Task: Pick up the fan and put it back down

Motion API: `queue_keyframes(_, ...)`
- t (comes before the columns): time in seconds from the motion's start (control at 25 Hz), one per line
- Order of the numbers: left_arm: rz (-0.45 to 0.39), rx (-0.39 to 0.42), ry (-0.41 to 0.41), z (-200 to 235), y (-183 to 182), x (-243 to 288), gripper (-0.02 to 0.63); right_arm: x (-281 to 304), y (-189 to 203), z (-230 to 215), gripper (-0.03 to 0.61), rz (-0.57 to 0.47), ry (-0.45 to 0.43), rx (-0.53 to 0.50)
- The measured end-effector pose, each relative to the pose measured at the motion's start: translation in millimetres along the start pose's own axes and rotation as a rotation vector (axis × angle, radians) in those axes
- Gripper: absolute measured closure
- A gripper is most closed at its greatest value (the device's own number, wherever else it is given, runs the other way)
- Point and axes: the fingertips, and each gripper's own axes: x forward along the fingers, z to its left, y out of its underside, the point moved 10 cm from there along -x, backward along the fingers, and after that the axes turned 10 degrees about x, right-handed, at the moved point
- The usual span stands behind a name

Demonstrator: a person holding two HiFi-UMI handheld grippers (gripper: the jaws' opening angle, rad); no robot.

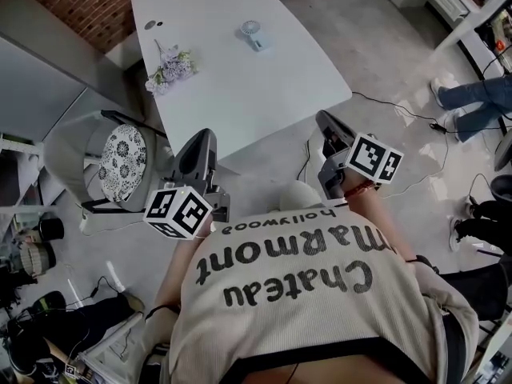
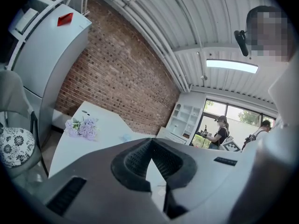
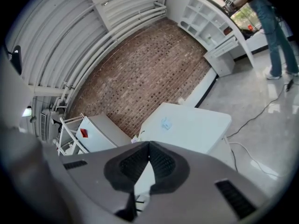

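The small pale-blue fan [image 1: 252, 34] lies on the far part of the white table [image 1: 264, 94]. It also shows as a faint blue shape, fan [image 2: 125, 137], in the left gripper view and as fan [image 3: 166, 122] in the right gripper view. My left gripper [image 1: 202, 140] hangs off the table's near left corner, jaws shut with nothing between them. My right gripper [image 1: 325, 119] hangs off the near right corner, also shut and empty. Both point toward the table, well short of the fan. The left gripper [image 2: 151, 141] and the right gripper [image 3: 149, 144] each show tips touching.
A bunch of lavender flowers [image 1: 170, 70] lies at the table's left edge. A chair with a patterned cushion [image 1: 120, 163] stands left of the table. Cables [image 1: 400, 106] run across the floor at the right, near a person's legs [image 1: 478, 96]. A brick wall [image 1: 88, 2] is behind.
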Motion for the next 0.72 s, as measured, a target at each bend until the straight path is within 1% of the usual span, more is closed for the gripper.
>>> queue_keyframes(0.16, 0.000, 0.002, -0.026, -1, -4, 10, 0.612, 17, -10, -1, 0.575, 0.038, -0.011, -0.004)
queue_keyframes(0.28, -0.013, -0.006, -0.082, 7, -10, 18, 0.612, 43, -25, -4, 0.575, 0.073, -0.028, -0.004)
queue_keyframes(0.48, -0.052, -0.027, -0.171, 19, -22, 40, 0.612, 89, -63, 0, 0.575, 0.124, -0.060, -0.015)
queue_keyframes(0.6, -0.091, -0.049, -0.221, 24, -32, 51, 0.612, 113, -87, 9, 0.575, 0.154, -0.093, -0.033)
queue_keyframes(0.72, -0.126, -0.047, -0.252, 26, -43, 62, 0.612, 136, -112, 22, 0.575, 0.166, -0.140, -0.054)
